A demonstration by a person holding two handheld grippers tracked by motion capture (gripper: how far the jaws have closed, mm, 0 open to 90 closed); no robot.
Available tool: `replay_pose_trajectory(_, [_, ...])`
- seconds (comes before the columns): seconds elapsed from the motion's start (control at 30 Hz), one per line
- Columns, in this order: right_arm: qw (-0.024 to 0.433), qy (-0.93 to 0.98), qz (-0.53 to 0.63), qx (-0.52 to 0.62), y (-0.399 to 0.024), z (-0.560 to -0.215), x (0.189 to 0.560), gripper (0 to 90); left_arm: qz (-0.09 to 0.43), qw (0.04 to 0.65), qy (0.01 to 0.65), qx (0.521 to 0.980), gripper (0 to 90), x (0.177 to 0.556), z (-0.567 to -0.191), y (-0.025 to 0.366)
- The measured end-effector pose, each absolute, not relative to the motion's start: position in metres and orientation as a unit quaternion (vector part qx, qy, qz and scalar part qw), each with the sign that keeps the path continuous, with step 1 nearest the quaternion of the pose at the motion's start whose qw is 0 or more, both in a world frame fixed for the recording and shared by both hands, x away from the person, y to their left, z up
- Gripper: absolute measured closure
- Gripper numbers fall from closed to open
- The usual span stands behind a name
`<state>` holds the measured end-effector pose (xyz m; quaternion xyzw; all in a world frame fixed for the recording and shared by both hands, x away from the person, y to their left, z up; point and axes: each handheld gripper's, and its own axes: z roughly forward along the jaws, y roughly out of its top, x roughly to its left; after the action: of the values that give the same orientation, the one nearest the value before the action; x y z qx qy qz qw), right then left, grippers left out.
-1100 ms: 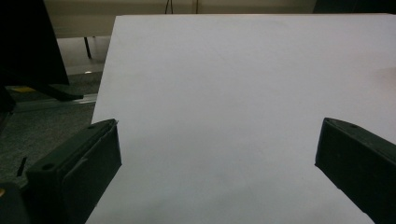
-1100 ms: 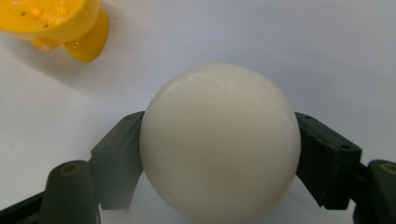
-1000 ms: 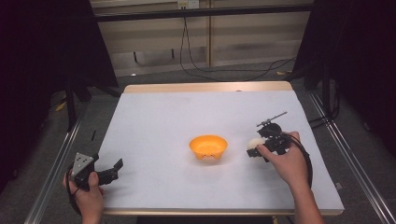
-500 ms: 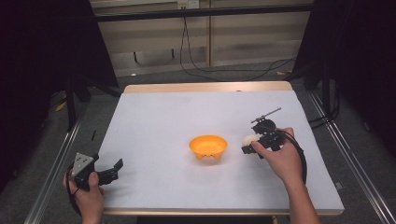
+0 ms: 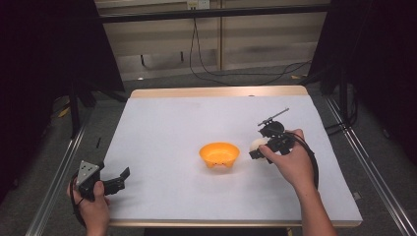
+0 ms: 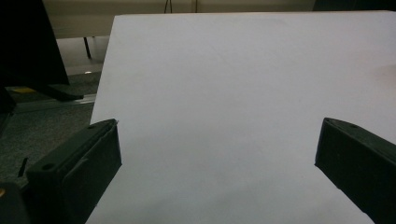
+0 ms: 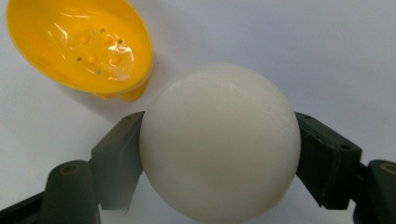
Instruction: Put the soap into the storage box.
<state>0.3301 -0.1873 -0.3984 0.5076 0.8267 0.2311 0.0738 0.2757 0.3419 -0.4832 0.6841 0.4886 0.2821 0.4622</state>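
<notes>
**White ball, carried beside orange bowl**

White ball: smooth, rigid, judged light and slippery; best pinched across its widest girth, as done by the right gripper, held just right of the orange bowl. Left gripper: jaws spread, nothing held, well left of the bowl, hand low at the table edge.

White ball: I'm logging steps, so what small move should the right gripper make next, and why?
Probably carry the white ball on over the orange bowl. The right gripper grips it just beside the bowl, which looks empty.
</notes>
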Motion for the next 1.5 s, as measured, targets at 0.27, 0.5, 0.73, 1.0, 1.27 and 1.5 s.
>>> replay_pose_trajectory(0.27, [0.079, 0.832, 0.227, 0.500, -0.176, -0.391, 0.335, 23.8, 0.284, 0.463, 0.489, 0.683, 0.2, 0.275, -0.483, 0.342])
replay_pose_trajectory(0.5, [0.073, 0.837, 0.227, 0.493, -0.165, -0.385, 0.338, 23.9, 0.285, 0.462, 0.489, 0.683, 0.2, 0.275, -0.483, 0.342])
replay_pose_trajectory(0.73, [0.071, 0.840, 0.229, 0.486, -0.157, -0.383, 0.342, 23.8, 0.282, 0.463, 0.488, 0.684, 0.2, 0.275, -0.483, 0.342])
replay_pose_trajectory(1.0, [0.066, 0.843, 0.230, 0.482, -0.143, -0.386, 0.346, 23.9, 0.282, 0.464, 0.489, 0.682, 0.2, 0.275, -0.483, 0.343])
replay_pose_trajectory(1.27, [0.063, 0.847, 0.230, 0.476, -0.132, -0.386, 0.349, 23.9, 0.280, 0.465, 0.490, 0.682, 0.2, 0.276, -0.483, 0.343])
replay_pose_trajectory(1.5, [0.060, 0.850, 0.231, 0.470, -0.124, -0.386, 0.351, 23.9, 0.279, 0.465, 0.490, 0.682, 0.2, 0.276, -0.483, 0.343])
